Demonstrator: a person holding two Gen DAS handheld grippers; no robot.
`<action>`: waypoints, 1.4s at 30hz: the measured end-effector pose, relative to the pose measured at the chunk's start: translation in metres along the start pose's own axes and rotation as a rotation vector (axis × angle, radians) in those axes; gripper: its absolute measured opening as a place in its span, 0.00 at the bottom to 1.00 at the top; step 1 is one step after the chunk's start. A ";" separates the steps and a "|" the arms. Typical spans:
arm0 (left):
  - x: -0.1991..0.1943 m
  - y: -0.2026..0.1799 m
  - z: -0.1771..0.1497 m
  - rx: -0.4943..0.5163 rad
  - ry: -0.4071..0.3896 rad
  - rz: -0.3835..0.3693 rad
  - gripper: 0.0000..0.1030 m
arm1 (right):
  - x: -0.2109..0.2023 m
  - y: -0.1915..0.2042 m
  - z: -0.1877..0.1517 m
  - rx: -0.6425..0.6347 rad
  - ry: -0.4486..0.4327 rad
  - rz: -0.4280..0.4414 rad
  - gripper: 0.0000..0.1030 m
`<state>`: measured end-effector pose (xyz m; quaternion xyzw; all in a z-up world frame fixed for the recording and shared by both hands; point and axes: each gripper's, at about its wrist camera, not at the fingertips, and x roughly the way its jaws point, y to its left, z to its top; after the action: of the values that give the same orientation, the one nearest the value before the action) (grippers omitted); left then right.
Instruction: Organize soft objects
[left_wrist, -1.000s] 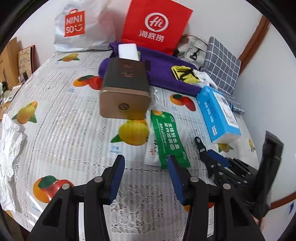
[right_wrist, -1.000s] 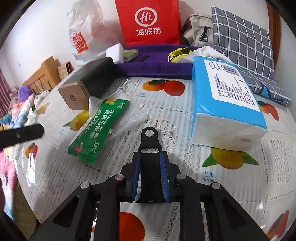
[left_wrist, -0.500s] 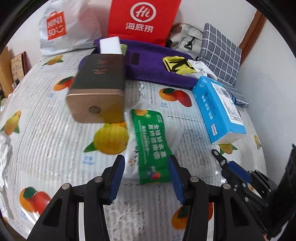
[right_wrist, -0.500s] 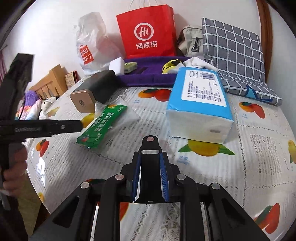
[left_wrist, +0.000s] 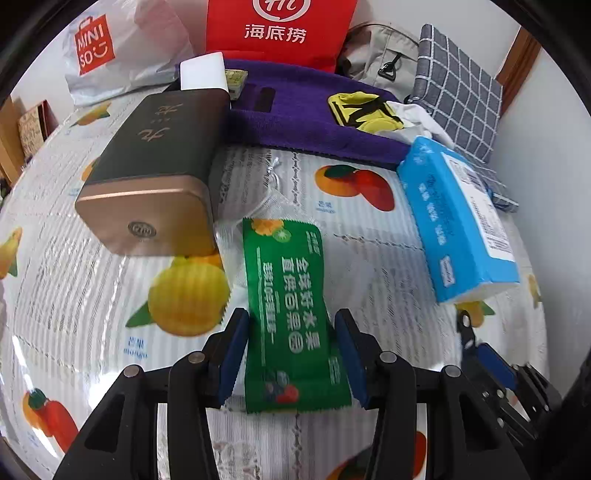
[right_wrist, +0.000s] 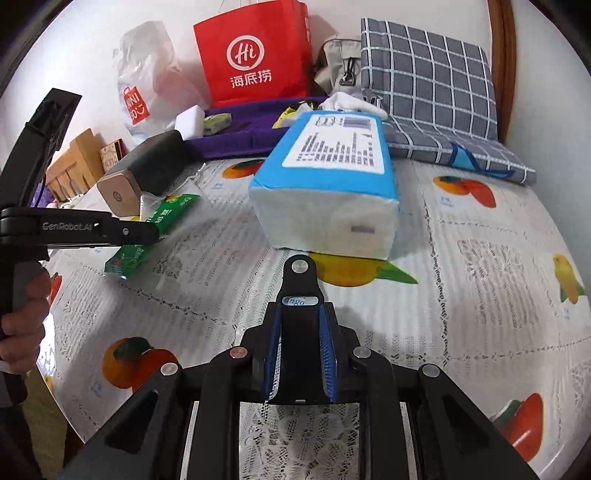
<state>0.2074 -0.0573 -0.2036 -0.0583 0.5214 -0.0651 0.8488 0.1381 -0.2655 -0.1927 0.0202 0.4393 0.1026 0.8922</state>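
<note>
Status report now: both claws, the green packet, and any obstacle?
Left claw open, astride green packet, pads clear. Right claw shut on black clip. Brown box beside the packet.

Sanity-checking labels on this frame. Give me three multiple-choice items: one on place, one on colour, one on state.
1. Where does the green snack packet lie?
A. On the purple towel
B. On the fruit-print tablecloth, just right of the brown box
C. Inside the red bag

2. What colour is the shopping bag with the "Hi" logo?
A. Red
B. Blue
C. Grey

3. How do the left gripper's jaws stand?
A. Shut, with nothing between them
B. Clamped on the blue tissue pack
C. Open, one on each side of the green packet

Key:
1. B: the green snack packet lies flat on the tablecloth beside the brown box.
2. A: the shopping bag at the back is red.
3. C: the left gripper has a pad on each side of the packet, and the tissue pack lies apart.
</note>
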 end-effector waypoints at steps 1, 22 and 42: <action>0.001 -0.001 0.002 0.005 -0.001 0.010 0.45 | 0.000 0.000 0.000 0.000 -0.005 0.000 0.21; 0.019 -0.021 0.014 0.090 -0.058 0.095 0.29 | 0.004 0.000 0.000 -0.013 -0.015 0.010 0.22; -0.033 0.033 -0.009 -0.009 -0.095 0.011 0.25 | -0.010 0.009 0.000 -0.003 0.002 -0.032 0.21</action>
<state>0.1858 -0.0198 -0.1839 -0.0622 0.4811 -0.0555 0.8727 0.1310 -0.2585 -0.1841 0.0116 0.4405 0.0892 0.8932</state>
